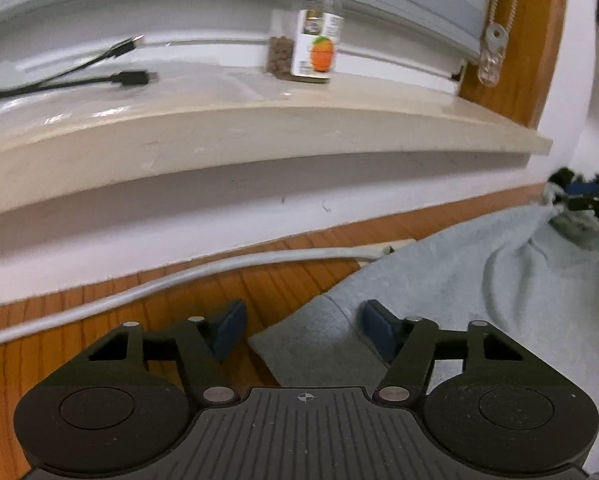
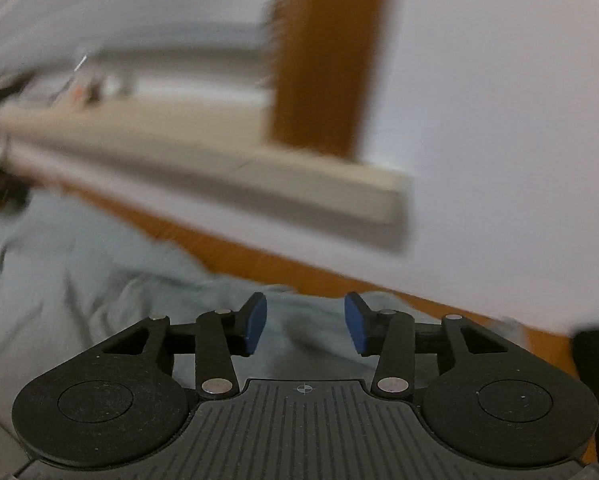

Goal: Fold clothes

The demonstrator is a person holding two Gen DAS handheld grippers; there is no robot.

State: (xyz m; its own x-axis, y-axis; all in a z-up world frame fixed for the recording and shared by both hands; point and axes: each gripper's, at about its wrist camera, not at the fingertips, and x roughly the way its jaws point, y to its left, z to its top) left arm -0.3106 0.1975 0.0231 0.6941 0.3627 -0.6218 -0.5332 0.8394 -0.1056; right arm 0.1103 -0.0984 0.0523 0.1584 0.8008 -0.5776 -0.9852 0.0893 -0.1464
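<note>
A pale grey-blue garment (image 1: 479, 280) lies on the wooden table (image 1: 239, 292), with a cuffed sleeve end (image 1: 315, 340) reaching toward my left gripper (image 1: 303, 330). That gripper is open, its blue pads (image 1: 229, 330) on either side of the cuff just above it, nothing held. In the right wrist view, which is blurred, the same garment (image 2: 79, 280) spreads across the left and under my right gripper (image 2: 305, 324). The right gripper is open above the cloth, with nothing between its pads (image 2: 255, 324).
A beige window sill (image 1: 259, 140) juts out above the table's far edge, carrying a clear jar (image 1: 307, 36) and black cables (image 1: 99, 76). A white cable (image 1: 179, 276) runs along the table by the wall. Dark clutter (image 1: 579, 196) sits past the garment's far right.
</note>
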